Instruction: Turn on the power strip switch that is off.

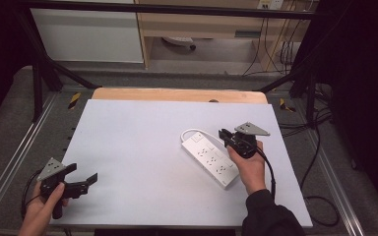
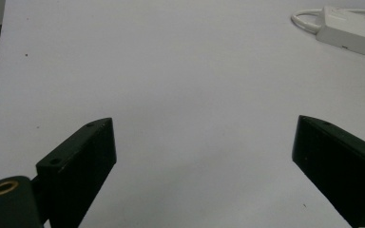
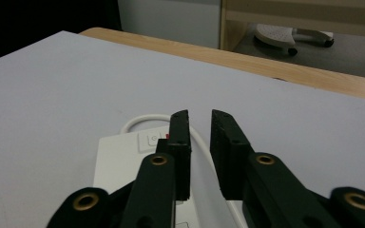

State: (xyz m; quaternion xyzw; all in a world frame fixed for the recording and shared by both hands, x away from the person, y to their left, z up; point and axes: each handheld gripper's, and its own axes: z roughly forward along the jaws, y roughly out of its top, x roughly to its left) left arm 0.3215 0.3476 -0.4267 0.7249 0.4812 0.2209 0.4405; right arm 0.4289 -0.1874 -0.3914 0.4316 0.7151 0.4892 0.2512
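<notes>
A white power strip (image 1: 211, 160) lies flat on the right half of the white board (image 1: 138, 147), its white cable (image 1: 192, 132) looped at the far end. My right gripper (image 1: 222, 133) hovers just above that far end, beside the cable. In the right gripper view its jaws (image 3: 199, 116) stand a narrow gap apart; the cable (image 3: 142, 118) runs under that gap and the strip (image 3: 119, 161) lies below. My left gripper (image 1: 84, 173) rests near the board's front left corner, wide open (image 2: 204, 142) and holding nothing. The strip (image 2: 356, 28) shows far off in the left gripper view.
The board lies on a wooden table whose edge (image 1: 177, 94) shows along the far side. Metal frame rails (image 1: 10, 162) run along both sides, and black cables (image 1: 320, 196) trail on the floor to the right. A chair base (image 3: 290, 35) stands beyond the table.
</notes>
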